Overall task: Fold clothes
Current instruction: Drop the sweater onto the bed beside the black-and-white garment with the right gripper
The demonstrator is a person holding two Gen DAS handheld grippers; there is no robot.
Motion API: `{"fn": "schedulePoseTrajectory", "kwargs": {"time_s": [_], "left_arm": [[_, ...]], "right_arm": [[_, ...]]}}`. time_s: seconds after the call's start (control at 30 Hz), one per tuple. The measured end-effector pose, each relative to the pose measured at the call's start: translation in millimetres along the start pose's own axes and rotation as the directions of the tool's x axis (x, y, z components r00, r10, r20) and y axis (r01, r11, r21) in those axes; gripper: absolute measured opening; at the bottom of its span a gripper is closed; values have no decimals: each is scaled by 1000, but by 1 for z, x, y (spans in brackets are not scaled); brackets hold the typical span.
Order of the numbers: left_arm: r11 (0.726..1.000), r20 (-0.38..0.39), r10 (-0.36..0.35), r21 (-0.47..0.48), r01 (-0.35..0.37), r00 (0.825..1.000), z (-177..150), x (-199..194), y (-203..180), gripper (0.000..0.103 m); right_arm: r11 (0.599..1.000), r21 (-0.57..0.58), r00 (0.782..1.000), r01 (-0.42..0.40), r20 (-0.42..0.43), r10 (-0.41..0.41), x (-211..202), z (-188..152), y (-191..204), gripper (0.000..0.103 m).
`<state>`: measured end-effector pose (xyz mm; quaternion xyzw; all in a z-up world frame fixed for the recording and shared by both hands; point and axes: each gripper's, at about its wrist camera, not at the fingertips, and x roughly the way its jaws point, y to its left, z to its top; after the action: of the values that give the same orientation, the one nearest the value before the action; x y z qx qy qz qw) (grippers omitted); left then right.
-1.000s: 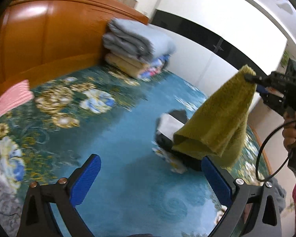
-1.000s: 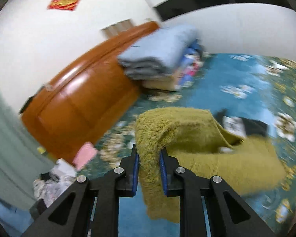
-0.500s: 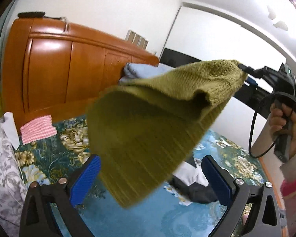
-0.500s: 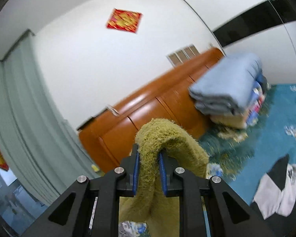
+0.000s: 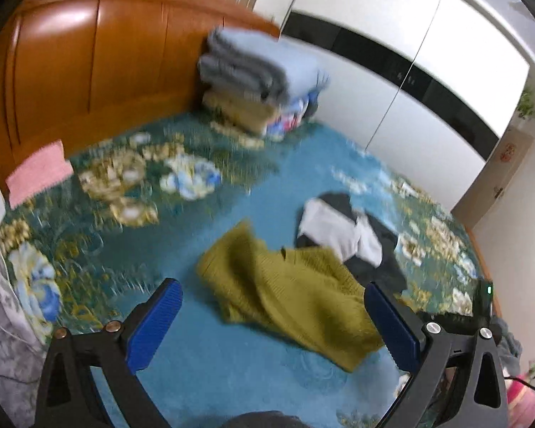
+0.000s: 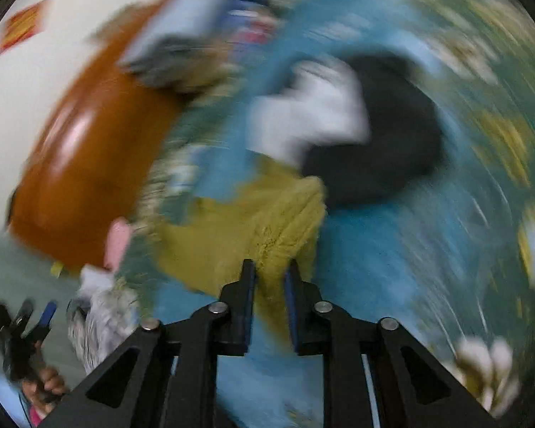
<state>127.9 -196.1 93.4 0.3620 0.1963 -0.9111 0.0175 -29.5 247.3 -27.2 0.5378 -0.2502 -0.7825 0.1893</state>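
An olive-green knit garment (image 5: 289, 296) lies crumpled on the teal flowered bedspread (image 5: 232, 210), between my left gripper's fingers in the view. My left gripper (image 5: 274, 324) is wide open and empty, above and short of it. In the blurred right wrist view the same garment (image 6: 246, 228) spreads ahead of my right gripper (image 6: 270, 278), whose jaws stand narrowly apart with a fold of the olive cloth between them. A black and white garment (image 5: 353, 235) lies bunched just beyond; it shows also in the right wrist view (image 6: 353, 125).
A stack of folded blankets (image 5: 260, 89) sits against the orange wooden headboard (image 5: 89, 64). A pink cloth (image 5: 39, 171) lies at the left, a grey patterned cloth (image 5: 3, 306) at the near left. White wardrobe doors (image 5: 410, 71) stand beyond the bed.
The olive garment was held up in the air by my right gripper; now it has come down onto the bed in a heap. Both cameras have swung down toward the bedspread.
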Motion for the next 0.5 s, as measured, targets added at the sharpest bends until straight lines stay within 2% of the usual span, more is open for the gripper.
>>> {"fn": "schedulePoseTrajectory", "kwargs": {"time_s": [0.03, 0.1, 0.23, 0.33, 0.5], "left_arm": [[1000, -21, 2, -8, -2, 1000, -1, 9, 0, 103], [999, -53, 7, -32, -9, 999, -5, 24, -1, 103], [996, -123, 20, -78, -30, 992, -7, 53, 3, 103], [994, -182, 56, -80, -71, 982, -1, 76, 10, 103], [993, -252, 111, -15, -118, 962, 20, 114, 18, 103]], "right_arm": [[999, 49, 1000, 2, 6, -2, -1, 0, -18, 10], [991, 134, 1000, -10, 20, 7, -9, -3, -50, 10], [985, 172, 999, 14, 35, -20, -20, -2, -78, 10], [985, 171, 999, 14, 38, -21, -25, 7, -81, 10], [993, 108, 998, 55, 3, -56, -18, 8, -63, 11]]}}
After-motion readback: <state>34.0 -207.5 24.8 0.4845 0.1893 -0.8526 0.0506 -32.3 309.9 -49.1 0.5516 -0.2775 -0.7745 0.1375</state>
